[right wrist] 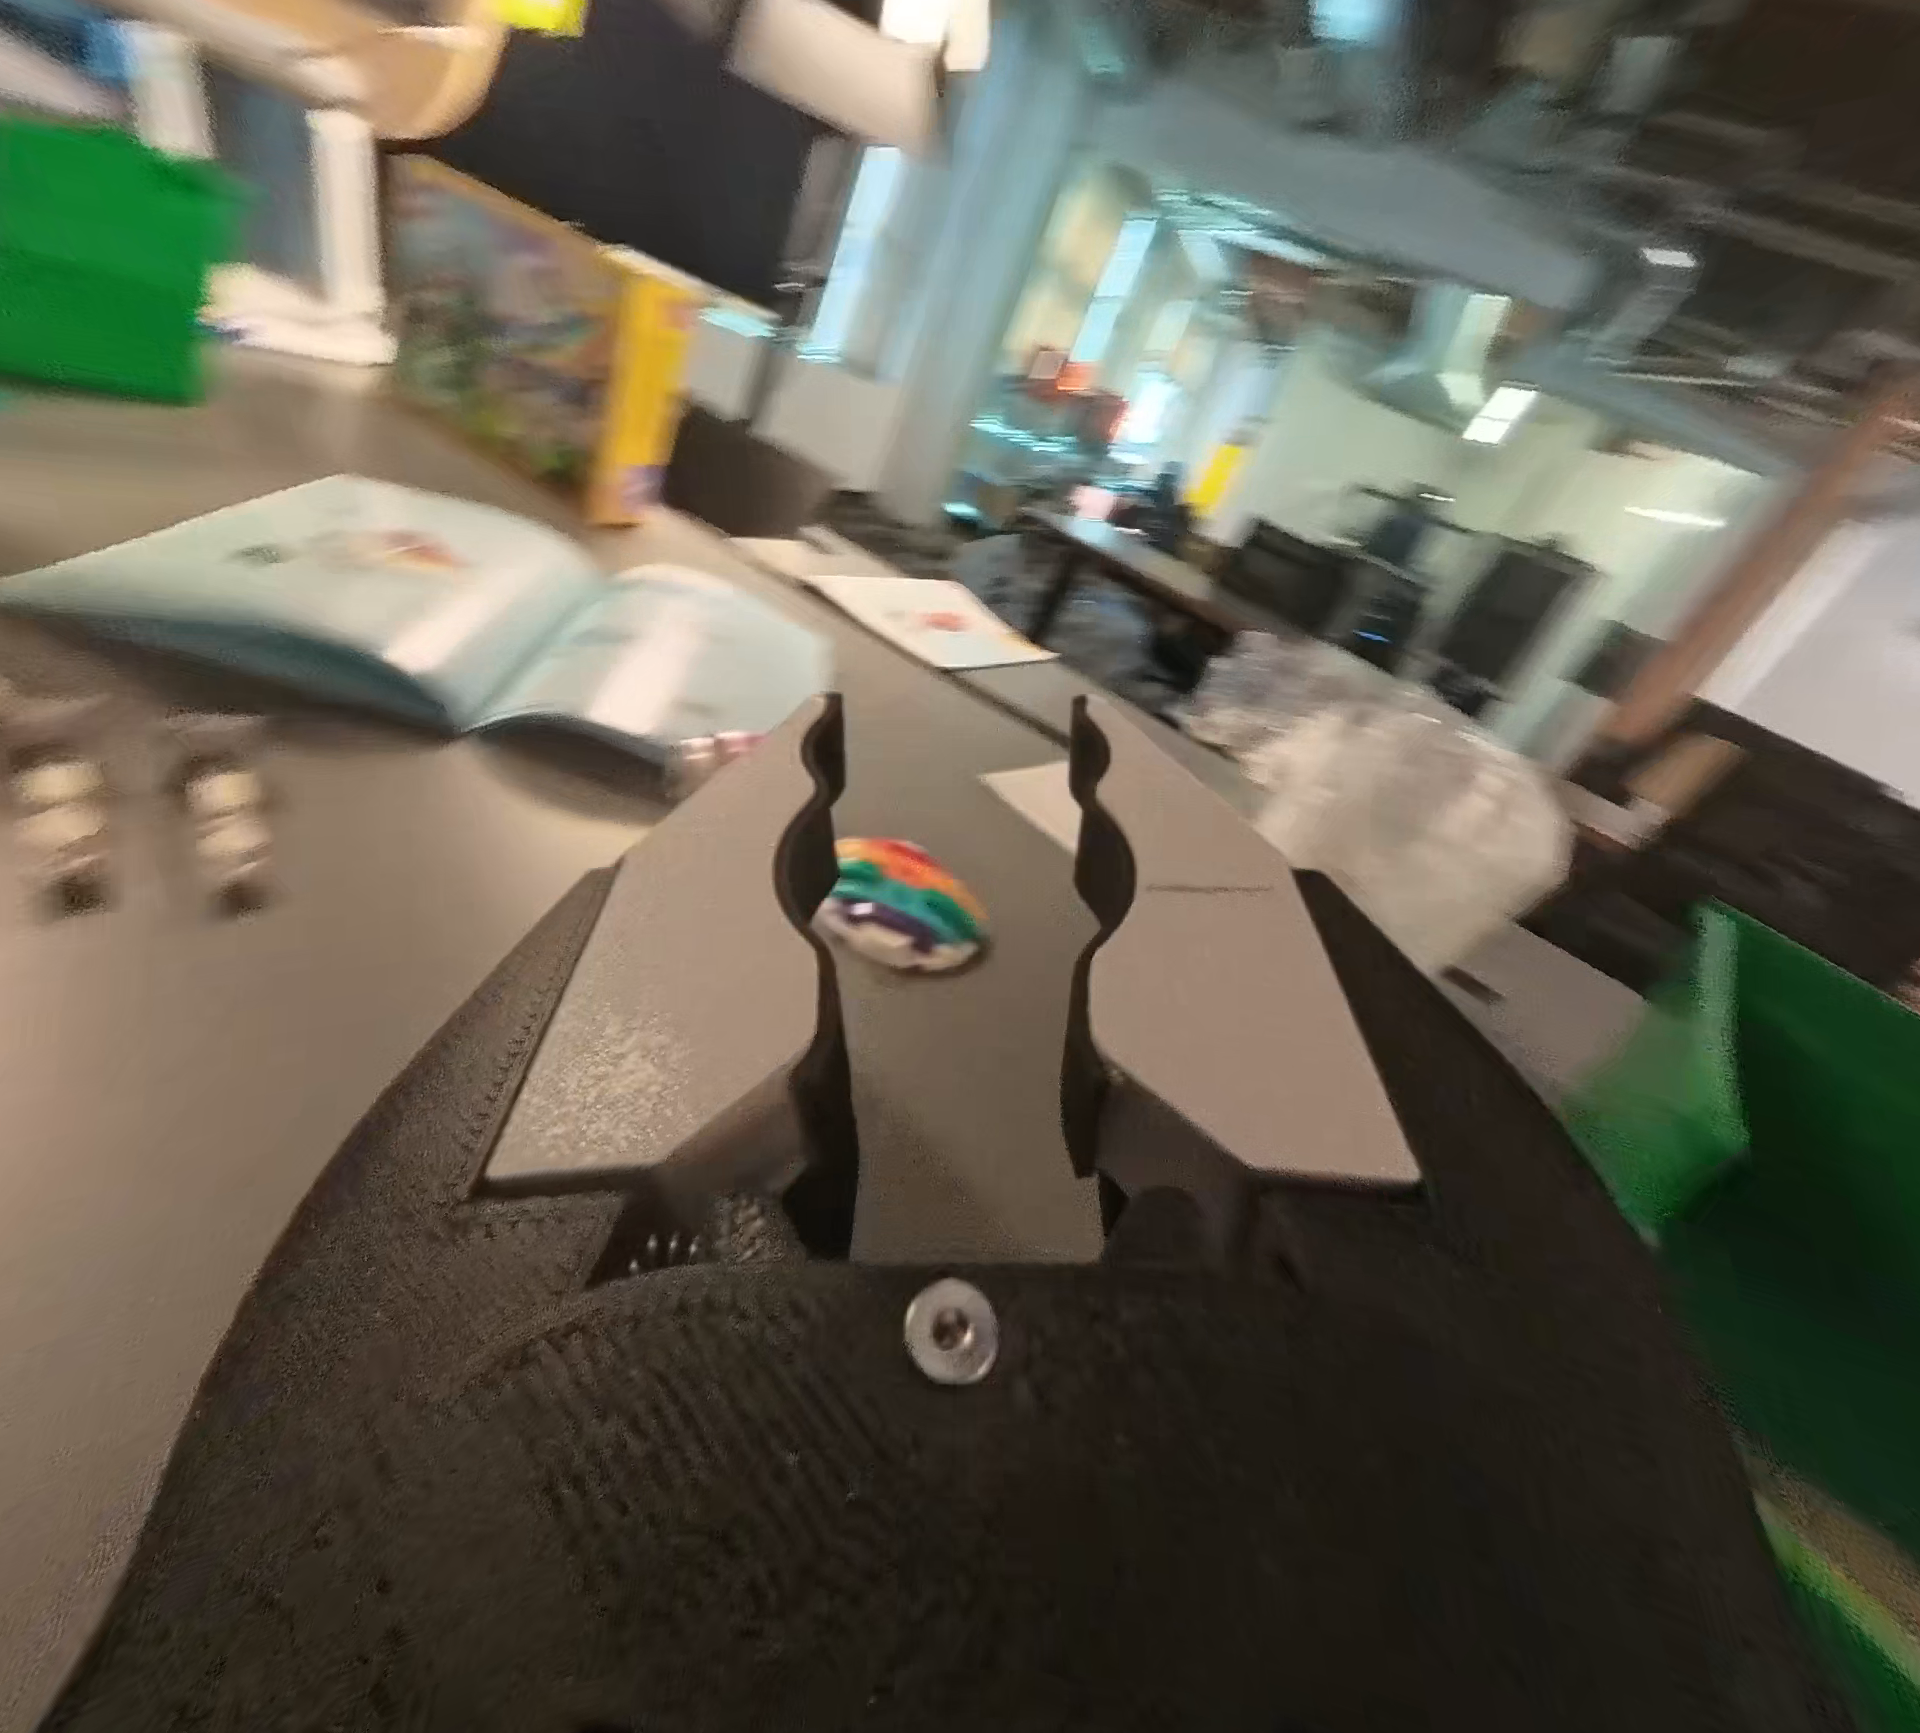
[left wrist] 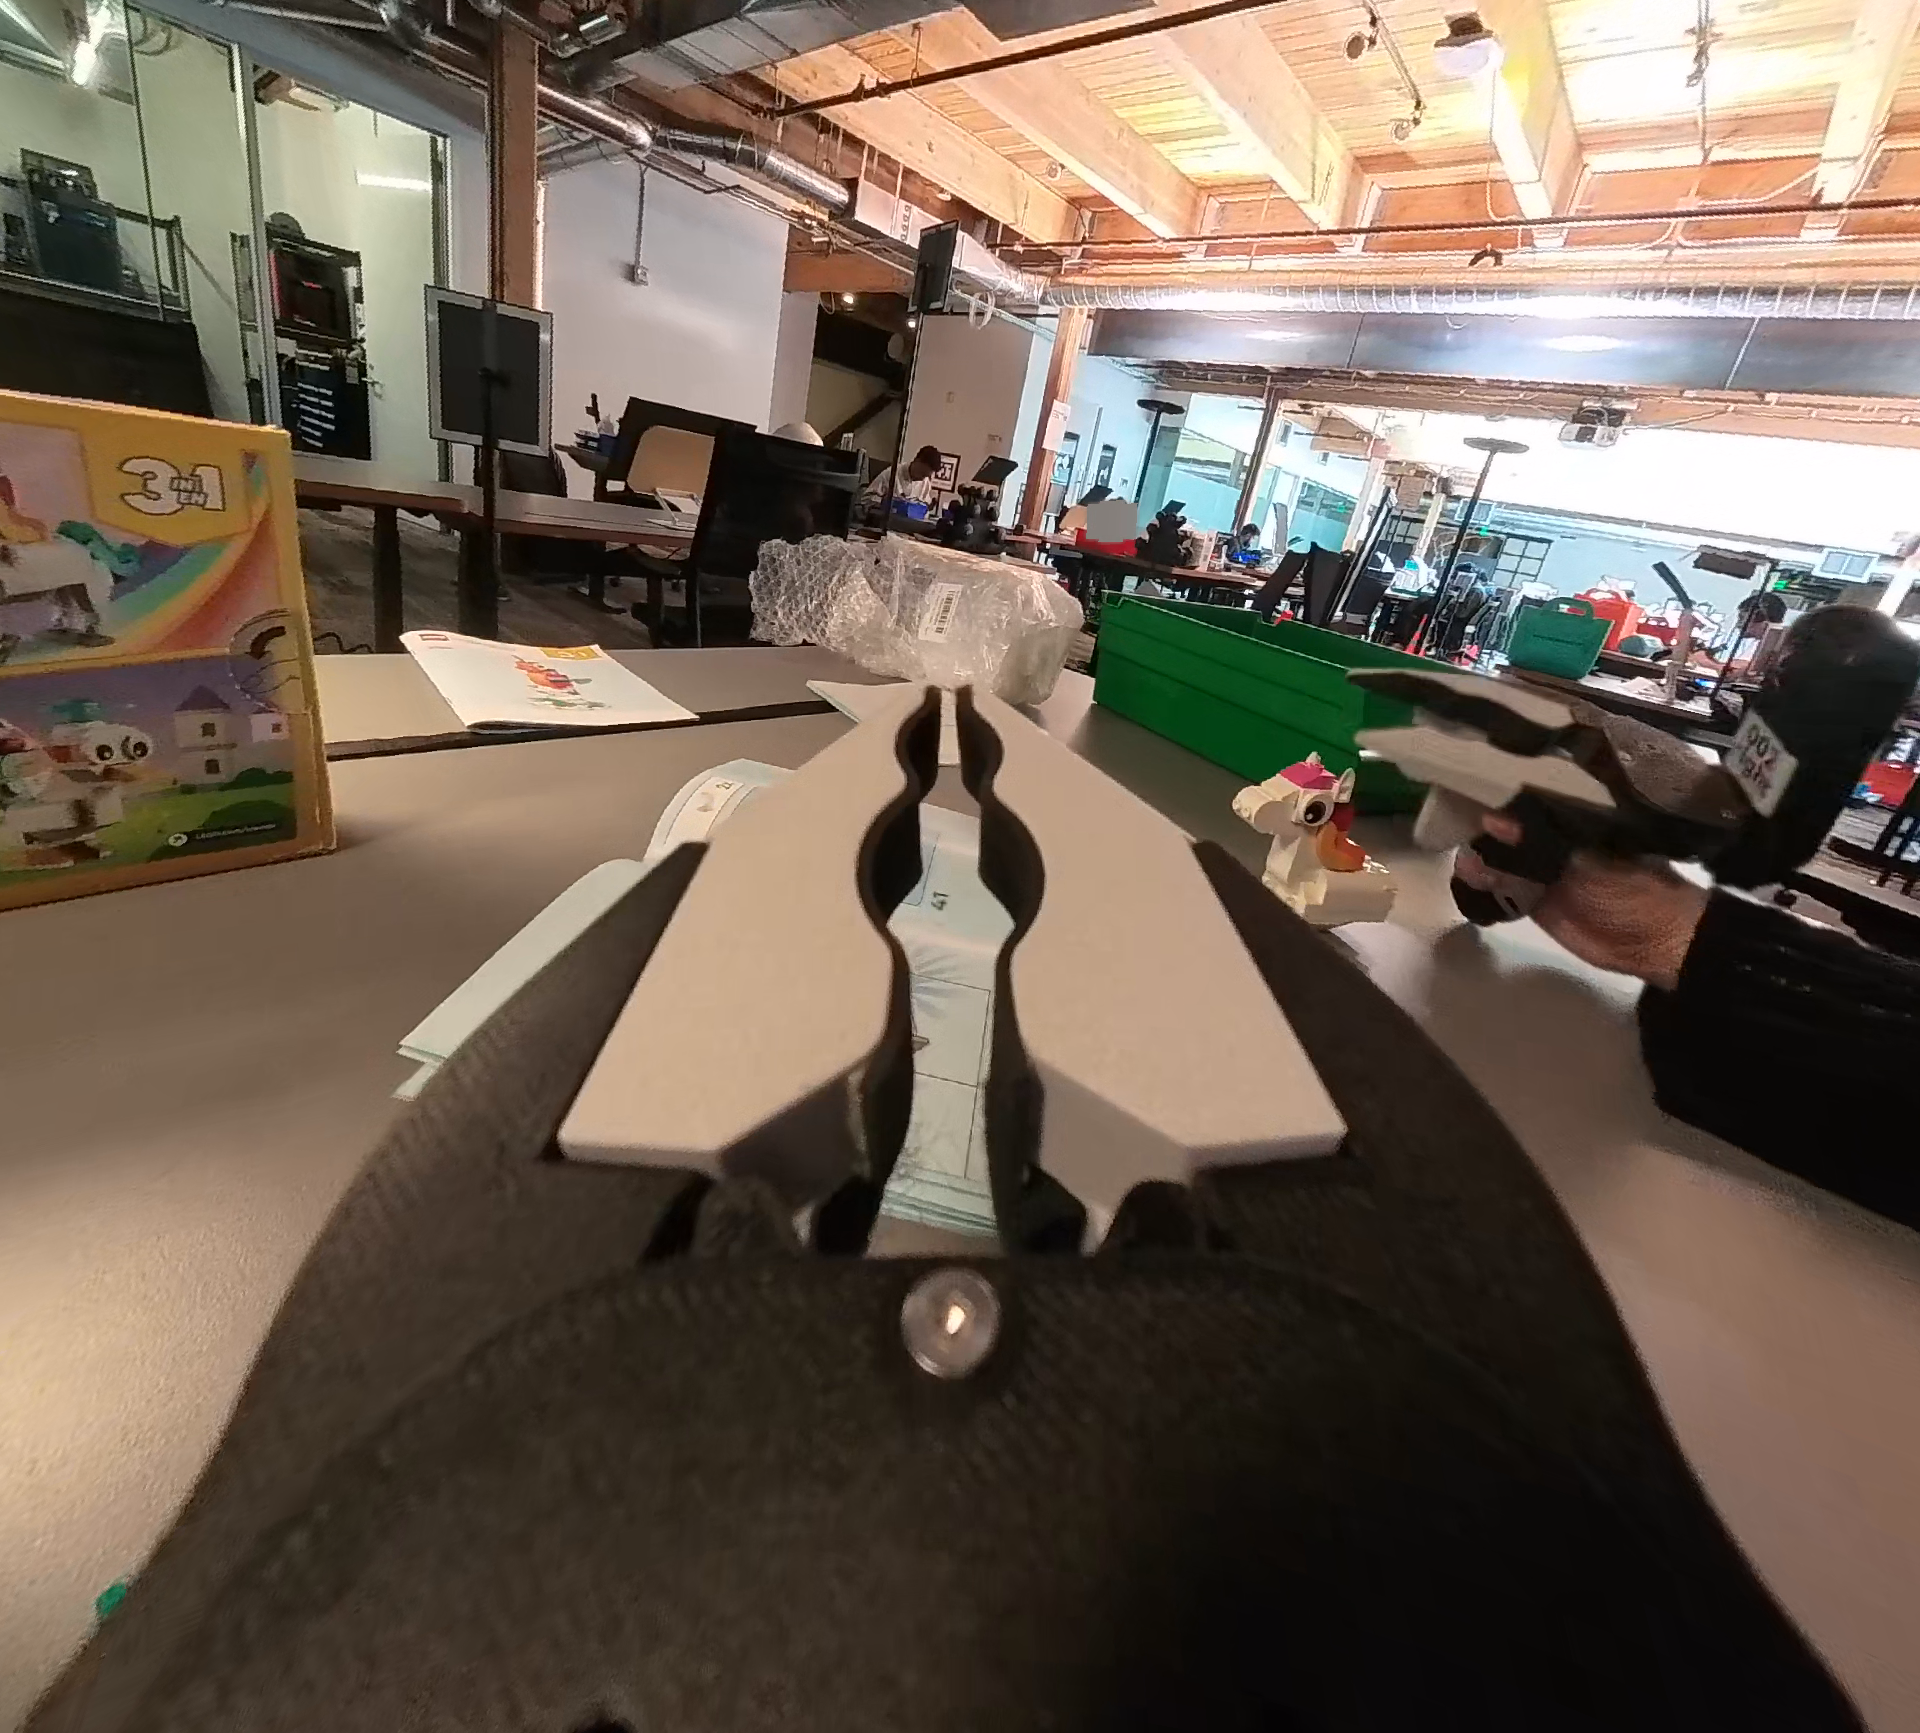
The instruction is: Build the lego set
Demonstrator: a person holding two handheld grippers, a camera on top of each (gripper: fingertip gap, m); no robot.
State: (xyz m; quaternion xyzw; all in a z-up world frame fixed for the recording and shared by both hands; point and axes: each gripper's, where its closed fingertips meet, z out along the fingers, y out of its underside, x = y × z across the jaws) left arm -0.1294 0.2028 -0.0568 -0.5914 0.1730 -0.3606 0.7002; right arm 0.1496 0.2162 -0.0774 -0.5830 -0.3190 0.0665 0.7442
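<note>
My left gripper hangs low over the open instruction booklet, tips nearly together and holding nothing; I judge it's parked there so I can read the page. Right of the booklet stands the part-built white unicorn, kept clear for adding pieces. My right gripper has its fingers apart and empty, lined up on the rainbow piece lying on the table beyond the booklet, probably my next pickup.
</note>
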